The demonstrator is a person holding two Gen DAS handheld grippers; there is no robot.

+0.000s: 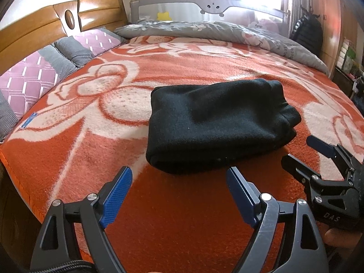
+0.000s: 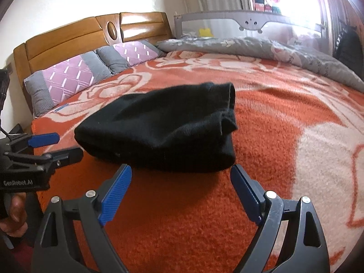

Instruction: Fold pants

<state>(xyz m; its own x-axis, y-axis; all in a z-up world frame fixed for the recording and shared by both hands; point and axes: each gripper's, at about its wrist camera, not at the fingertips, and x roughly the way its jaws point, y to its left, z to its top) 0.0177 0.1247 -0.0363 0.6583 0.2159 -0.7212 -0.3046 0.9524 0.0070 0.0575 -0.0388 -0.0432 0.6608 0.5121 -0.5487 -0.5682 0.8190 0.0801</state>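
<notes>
The black pants (image 1: 216,125) lie folded into a thick compact bundle on the orange and white blanket (image 1: 182,216). They also show in the right wrist view (image 2: 163,132). My left gripper (image 1: 179,175) is open and empty, just short of the bundle's near edge. My right gripper (image 2: 182,173) is open and empty, also just short of the near edge. The right gripper shows at the right of the left wrist view (image 1: 298,150), open. The left gripper shows at the left of the right wrist view (image 2: 63,145), open.
Pink and grey pillows (image 1: 34,79) line a wooden headboard (image 1: 45,27) on the left. A grey quilt (image 1: 216,31) lies along the far side under a mesh bed rail (image 1: 211,6). The blanket's edge (image 1: 13,166) drops off at the near left.
</notes>
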